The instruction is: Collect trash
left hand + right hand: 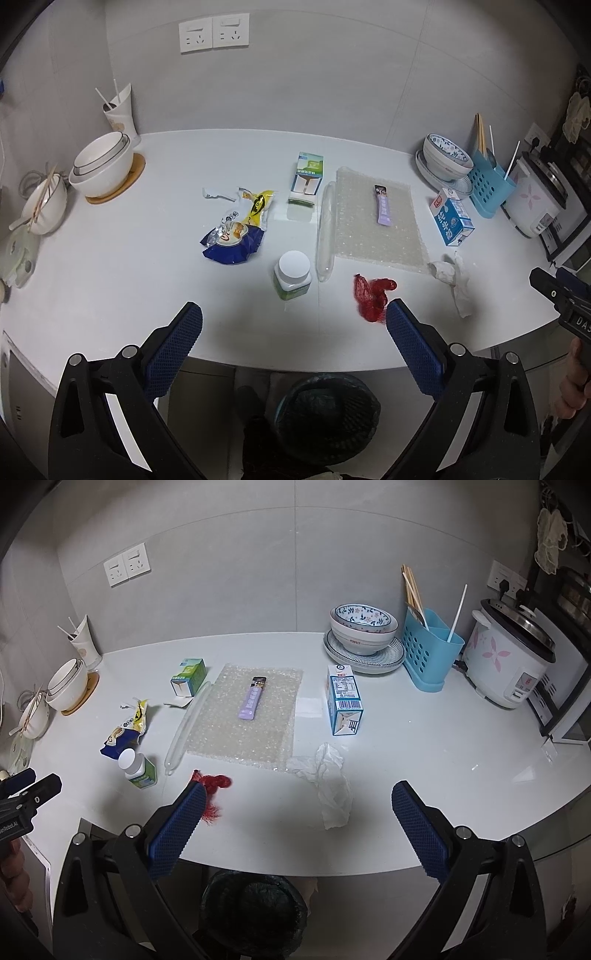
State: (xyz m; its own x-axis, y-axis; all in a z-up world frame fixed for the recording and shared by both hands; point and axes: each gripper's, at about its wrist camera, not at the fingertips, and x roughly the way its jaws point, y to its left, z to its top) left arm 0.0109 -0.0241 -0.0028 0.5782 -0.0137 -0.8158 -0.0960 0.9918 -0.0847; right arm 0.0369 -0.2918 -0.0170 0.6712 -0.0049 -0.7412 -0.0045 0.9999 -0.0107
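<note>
- The left gripper hangs over the near edge of the white countertop, its blue-padded fingers wide apart with nothing between them
- The right gripper hangs beside it, fingers likewise spread and empty; in the left wrist view only its black tip shows at the right border, with part of a hand cut off by the frame
- Trash lies scattered on the counter: a red mesh net near the front edge, partly hidden behind the left finger in the right wrist view, and a crumpled white tissue just right of it
- A sheet of bubble wrap lies flat mid-counter with a purple sachet on top; a clear plastic tube runs along its left edge
- Left of that lie a blue and yellow snack wrapper, a torn white scrap whose material is hard to tell, an opened green-and-white carton and a white-capped green bottle
- A blue milk carton stands right of the bubble wrap, its print too small to read
- A bin with a dark liner sits on the floor below the counter edge, dim and partly blocked by the gripper arms; its contents cannot be made out
- Stacked bowls, a blue utensil caddy and a rice cooker line the back
</note>
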